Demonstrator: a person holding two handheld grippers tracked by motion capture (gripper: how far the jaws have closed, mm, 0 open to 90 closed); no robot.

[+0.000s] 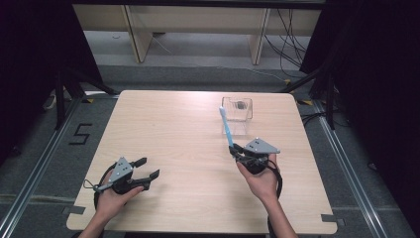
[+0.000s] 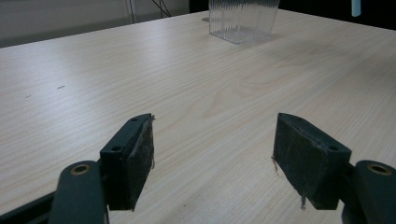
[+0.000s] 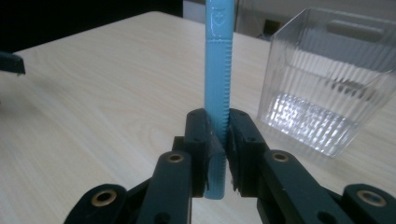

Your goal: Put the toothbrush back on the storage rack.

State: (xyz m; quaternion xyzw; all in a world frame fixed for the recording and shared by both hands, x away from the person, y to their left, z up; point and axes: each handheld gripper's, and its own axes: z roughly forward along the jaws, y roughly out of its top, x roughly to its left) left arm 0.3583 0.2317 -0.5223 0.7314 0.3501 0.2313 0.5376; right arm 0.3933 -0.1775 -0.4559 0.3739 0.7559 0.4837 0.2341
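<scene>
Toothbrush [image 3: 216, 93], blue, being clamped at its handle end between the closed jaws of the right gripper [image 1: 241, 153], rising upright and leaning slightly toward the far edge, head up top. Long axis pointing almost straight at the clear ribbed container [image 1: 237, 110], standing just beyond and a little right of the brush tip, near the far edge of the table [image 1: 173, 129]. Something dark lying inside the container, too small to identify. Nothing standing between brush and container. Left gripper [image 1: 143, 168] resting well apart at the near left, jaws spread wide and holding nothing, facing bare wood. Probably calling for a short forward carry, then lowering head-first or handle-first over the rim.
</scene>
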